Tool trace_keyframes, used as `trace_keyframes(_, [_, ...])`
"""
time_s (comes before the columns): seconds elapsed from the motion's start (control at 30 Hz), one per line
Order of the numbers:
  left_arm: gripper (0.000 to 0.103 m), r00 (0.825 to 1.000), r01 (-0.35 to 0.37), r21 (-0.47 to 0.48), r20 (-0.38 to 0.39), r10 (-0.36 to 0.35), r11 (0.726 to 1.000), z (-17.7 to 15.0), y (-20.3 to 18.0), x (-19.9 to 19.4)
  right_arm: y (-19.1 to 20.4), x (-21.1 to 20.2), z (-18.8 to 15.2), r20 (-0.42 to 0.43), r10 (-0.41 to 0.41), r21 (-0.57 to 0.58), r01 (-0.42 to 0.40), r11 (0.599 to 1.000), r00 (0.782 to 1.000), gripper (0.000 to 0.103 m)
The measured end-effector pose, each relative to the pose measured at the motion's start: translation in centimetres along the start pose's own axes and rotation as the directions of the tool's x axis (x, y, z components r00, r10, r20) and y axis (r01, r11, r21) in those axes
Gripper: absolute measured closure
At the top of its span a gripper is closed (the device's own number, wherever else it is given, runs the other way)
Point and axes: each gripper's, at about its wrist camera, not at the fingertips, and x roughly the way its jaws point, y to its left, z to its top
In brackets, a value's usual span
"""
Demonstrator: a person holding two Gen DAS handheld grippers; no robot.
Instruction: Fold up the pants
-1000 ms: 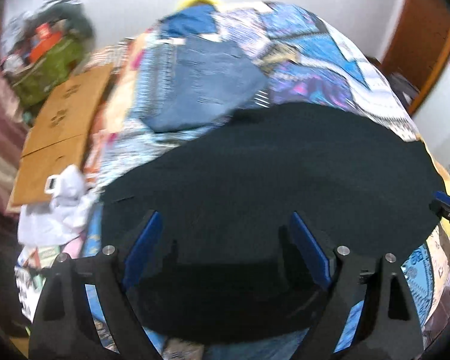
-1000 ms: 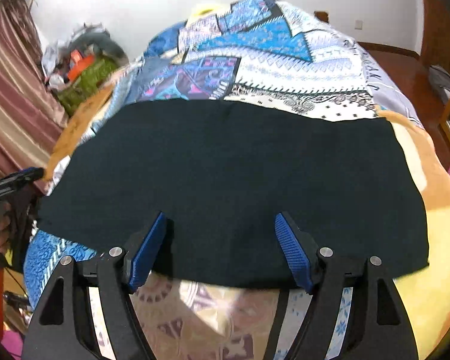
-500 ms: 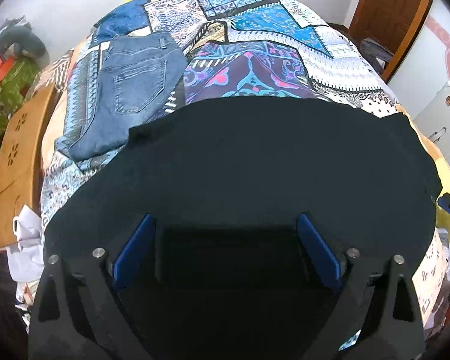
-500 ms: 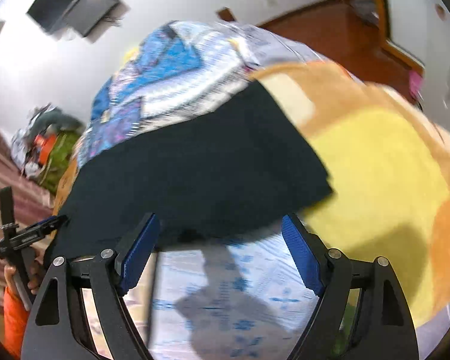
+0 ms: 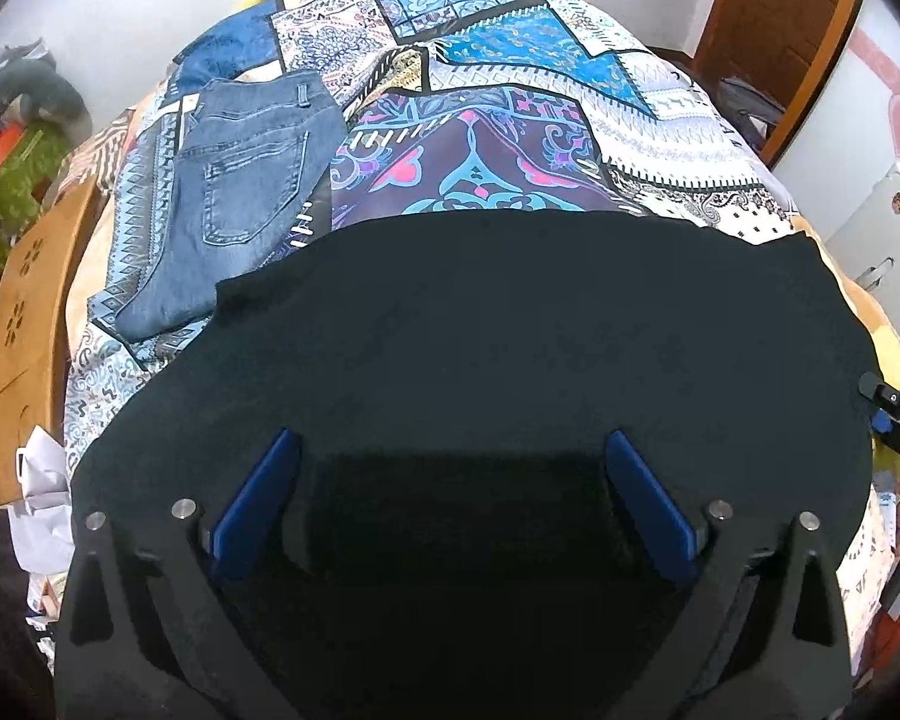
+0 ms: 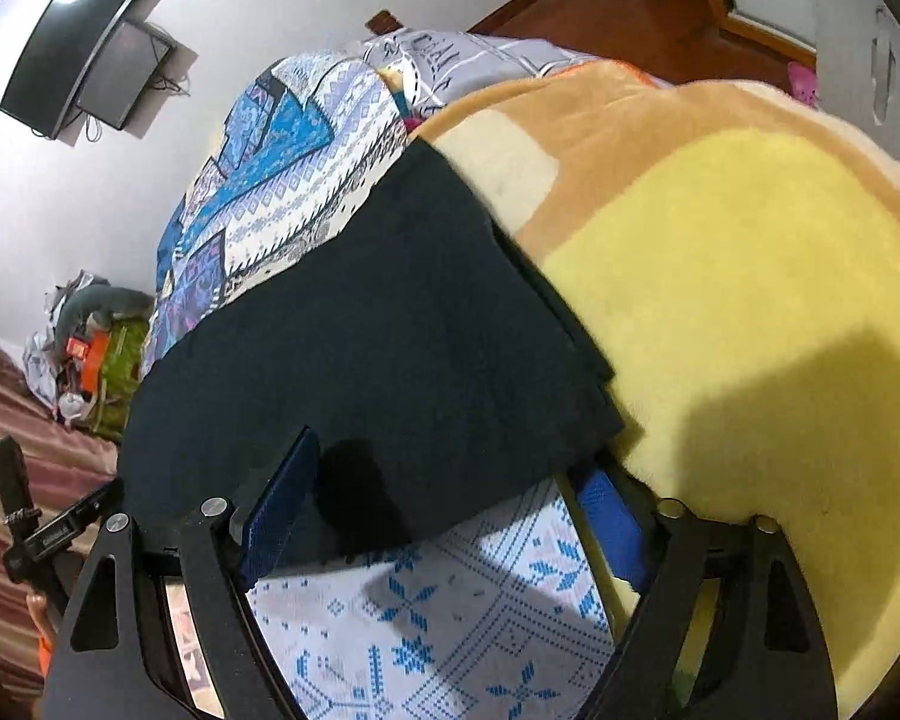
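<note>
Bright, sharp fisheye views, heavily warped edges, dark corners, hard shadows.

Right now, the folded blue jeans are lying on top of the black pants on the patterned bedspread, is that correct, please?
Not quite. The folded blue jeans lie beside the black pants, past their far left corner, directly on the patterned bedspread, not on top of them. The left wrist view shows this; nothing lies on the pants.
</note>
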Motion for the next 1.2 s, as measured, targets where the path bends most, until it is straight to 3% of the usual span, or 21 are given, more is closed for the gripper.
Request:
trace_keyframes(0.13, [0.000,1.000,-0.022,0.022,0.022,0.021,1.000,-0.5,-0.5,-0.7,-1.0,-0.5,0.0,0.039,-0.014,0.025,0.013,1.000,0.999,0.057])
trace_keyframes(0.2, [0.000,0.999,-0.022,0.031,0.032,0.021,0.999,-0.9,-0.8,-1.2,-1.6,-0.6,0.3,0.056,-0.037,0.026,0.035,0.999,0.998,0.081])
trace_keyframes(0.37, [0.000,0.996,-0.036,0.070,0.086,0.030,0.997,-2.1,-1.5,-3.4,-0.8,-1.6,0.7,0.096,-0.051,-0.021,0.053,0.998,0.994,0.093])
trace_keyframes(0.57, [0.000,0.990,-0.014,0.037,0.143,0.009,0.999,-2.8,-0.7,-6.1,2.7,-4.6,2.2,0.198,-0.021,-0.112,0.043,0.993,0.980,0.095])
trace_keyframes(0.8, [0.000,0.977,-0.052,-0.026,0.208,0.056,0.998,-3.3,1.6,-8.4,10.0,-8.6,4.3,0.277,0.108,-0.265,-0.033,0.964,0.955,0.095])
trace_keyframes(1.03, [0.000,0.968,-0.041,-0.095,0.243,0.063,0.995,-5.0,4.8,-10.0,18.6,-10.1,4.4,0.295,0.245,-0.431,-0.101,0.897,0.924,0.095])
trace_keyframes(1.2, [0.000,0.965,-0.049,-0.136,0.249,0.082,0.990,-6.6,7.4,-10.8,24.3,-7.8,3.3,0.235,0.307,-0.520,-0.148,0.841,0.922,0.095])
